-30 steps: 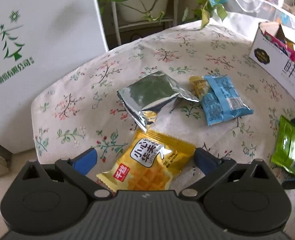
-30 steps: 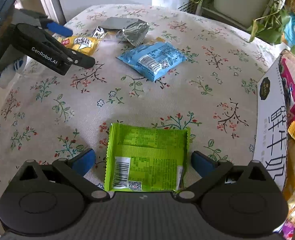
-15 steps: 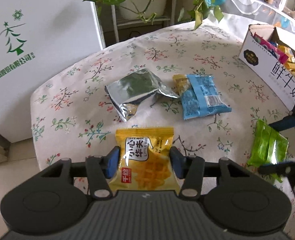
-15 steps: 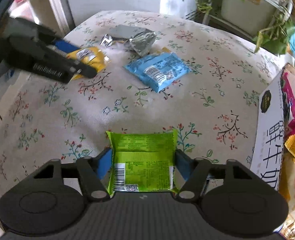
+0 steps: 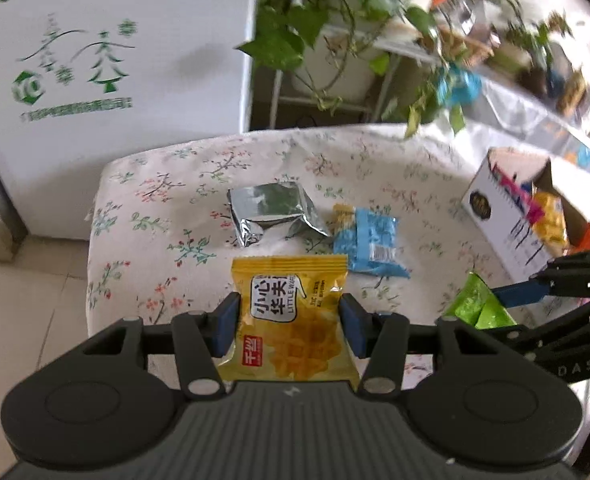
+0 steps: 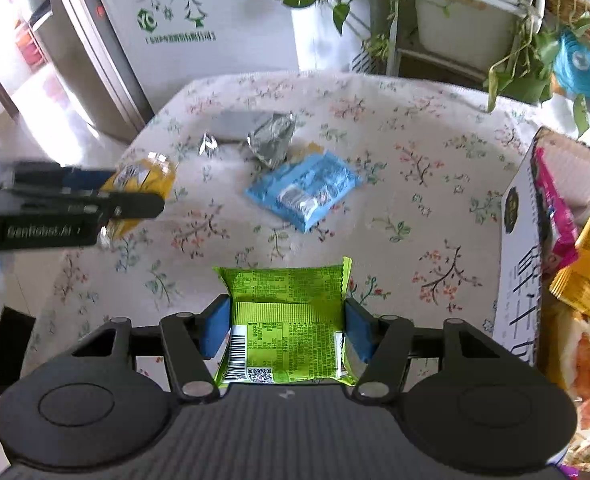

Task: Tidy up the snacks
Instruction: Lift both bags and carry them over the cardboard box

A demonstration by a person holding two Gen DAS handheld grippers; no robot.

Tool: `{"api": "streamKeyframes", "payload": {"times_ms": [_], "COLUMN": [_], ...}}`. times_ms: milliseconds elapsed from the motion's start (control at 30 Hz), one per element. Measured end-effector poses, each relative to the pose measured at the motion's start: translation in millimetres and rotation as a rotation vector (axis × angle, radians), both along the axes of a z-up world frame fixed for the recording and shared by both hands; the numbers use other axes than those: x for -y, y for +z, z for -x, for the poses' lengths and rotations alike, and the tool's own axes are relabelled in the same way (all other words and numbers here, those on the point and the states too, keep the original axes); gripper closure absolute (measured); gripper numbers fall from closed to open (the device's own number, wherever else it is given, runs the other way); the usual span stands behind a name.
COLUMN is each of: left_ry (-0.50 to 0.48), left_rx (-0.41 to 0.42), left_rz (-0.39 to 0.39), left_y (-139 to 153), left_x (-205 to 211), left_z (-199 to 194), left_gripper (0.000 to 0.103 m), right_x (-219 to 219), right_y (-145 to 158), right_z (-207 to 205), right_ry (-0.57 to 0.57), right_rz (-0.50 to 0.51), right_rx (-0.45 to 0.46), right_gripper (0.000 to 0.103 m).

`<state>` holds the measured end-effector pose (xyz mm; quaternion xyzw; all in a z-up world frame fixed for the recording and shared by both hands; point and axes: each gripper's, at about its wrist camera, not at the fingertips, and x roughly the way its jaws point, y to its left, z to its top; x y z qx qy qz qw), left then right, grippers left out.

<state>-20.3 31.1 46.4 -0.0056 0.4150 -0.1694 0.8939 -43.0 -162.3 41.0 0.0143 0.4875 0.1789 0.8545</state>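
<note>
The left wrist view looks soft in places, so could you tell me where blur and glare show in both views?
Left wrist view: the plants and white box are smeared, while the held yellow packet stays sharp. Right wrist view: the left gripper is blurred, and glare whitens the silver packet; the green packet reads crisply. Both show fisheye curvature.
</note>
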Motion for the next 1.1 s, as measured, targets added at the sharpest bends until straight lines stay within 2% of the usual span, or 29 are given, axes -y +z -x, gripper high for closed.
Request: {"api": "streamKeyframes", "payload": {"times_ms": [233, 400, 533, 767, 1100], "left_ry": [0.130, 0.153, 0.178, 0.150, 0.083], "left_rx": [-0.017, -0.008, 0.005, 0.029, 0.065], "left_rz": [0.073, 0.084, 0.122, 0.131, 0.154], "left_y": [-4.8, -0.3, 10.6, 31.6, 58.7], "left_x": [-4.7, 5.8, 14.1, 36.8, 69.9], "left_z": [24.7, 37.0, 44.5, 55.7, 72.4], "left_gripper": [0.051, 0.051, 0.051, 0.051, 0.051], "right_x": [9.1, 26.8, 44.5, 81.2, 130.9], "right_y": [25.5, 47.0, 62.1, 84.7, 91.2], "right_z": [2.3, 2.2, 1.1, 7.6, 24.6], "right_ry": [-0.031, -0.074, -0.123, -0.222, -0.373], "right_rz": [-0.036, -0.074, -0.111, -0.165, -0.213], "right_rx": [0.074, 0.133, 0.181, 0.260, 0.299], "right_gripper": [0.036, 0.036, 0.037, 0.036, 0.037]}}
